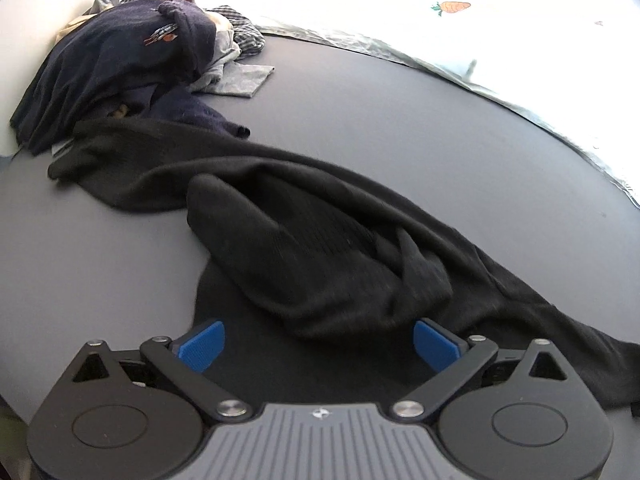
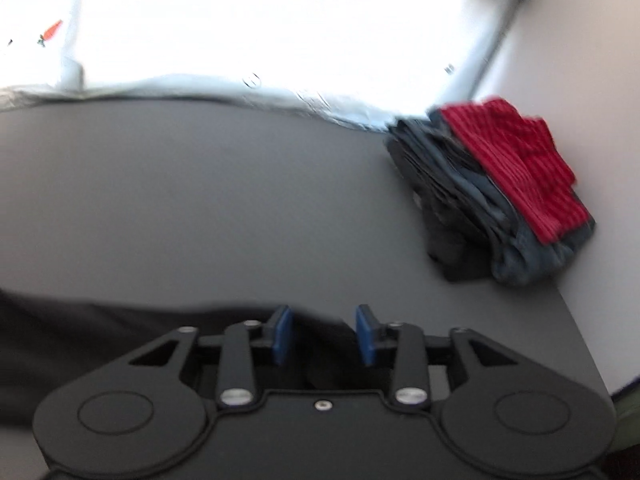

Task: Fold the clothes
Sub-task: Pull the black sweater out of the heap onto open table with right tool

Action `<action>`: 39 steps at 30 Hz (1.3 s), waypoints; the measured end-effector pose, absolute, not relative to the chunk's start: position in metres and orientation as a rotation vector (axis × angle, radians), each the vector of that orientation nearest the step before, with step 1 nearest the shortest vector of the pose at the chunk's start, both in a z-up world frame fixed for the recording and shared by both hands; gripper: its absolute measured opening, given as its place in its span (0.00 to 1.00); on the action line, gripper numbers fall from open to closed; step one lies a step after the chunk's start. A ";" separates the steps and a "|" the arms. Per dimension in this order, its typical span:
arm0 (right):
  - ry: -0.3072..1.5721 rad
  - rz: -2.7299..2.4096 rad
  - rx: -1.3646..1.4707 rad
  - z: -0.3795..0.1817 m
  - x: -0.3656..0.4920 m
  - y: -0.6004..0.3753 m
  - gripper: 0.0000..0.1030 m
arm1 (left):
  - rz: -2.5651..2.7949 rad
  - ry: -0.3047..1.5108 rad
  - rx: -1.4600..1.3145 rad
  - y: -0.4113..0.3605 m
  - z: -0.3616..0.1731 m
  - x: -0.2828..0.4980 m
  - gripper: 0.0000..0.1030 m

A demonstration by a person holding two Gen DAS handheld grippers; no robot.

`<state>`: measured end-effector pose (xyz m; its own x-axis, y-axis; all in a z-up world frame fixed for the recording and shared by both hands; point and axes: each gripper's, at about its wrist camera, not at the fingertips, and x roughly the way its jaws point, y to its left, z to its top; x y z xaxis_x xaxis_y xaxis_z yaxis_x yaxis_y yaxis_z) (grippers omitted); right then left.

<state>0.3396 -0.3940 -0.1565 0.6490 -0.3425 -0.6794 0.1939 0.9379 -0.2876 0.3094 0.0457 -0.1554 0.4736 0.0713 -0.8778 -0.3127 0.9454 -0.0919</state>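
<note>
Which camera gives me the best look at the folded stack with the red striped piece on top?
The right wrist view. The folded stack sits there whole, if slightly blurred, against the wall at the far right of the grey table. The left wrist view shows none of it, only the black garment and the unfolded pile.

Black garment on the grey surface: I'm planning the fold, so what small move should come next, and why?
Probably ease the left gripper forward and close on the black garment. Its jaws are wide open over the near edge, gripping nothing, and the cloth lies bunched and unfolded. The right gripper is open too.
</note>
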 end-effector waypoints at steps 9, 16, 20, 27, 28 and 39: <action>0.810 -0.062 -0.149 -0.150 0.415 -0.283 0.41 | 0.205 1.118 -0.322 0.100 -0.175 0.361 0.76; 0.913 0.308 -0.046 -0.170 0.471 -0.165 0.41 | 0.199 1.195 -0.447 0.133 -0.198 0.387 0.63; 0.989 0.470 0.040 -0.185 0.496 -0.106 0.40 | 0.206 1.223 -0.497 0.141 -0.205 0.390 0.63; 1.132 0.696 0.218 -0.210 0.532 -0.038 0.41 | 0.222 1.242 -0.565 0.149 -0.211 0.391 0.63; 1.158 0.735 0.250 -0.214 0.537 -0.031 0.41 | 0.226 1.242 -0.574 0.151 -0.212 0.391 0.63; 1.300 0.957 0.299 -0.246 0.549 0.012 0.32 | 0.281 1.233 -0.749 0.169 -0.217 0.390 0.63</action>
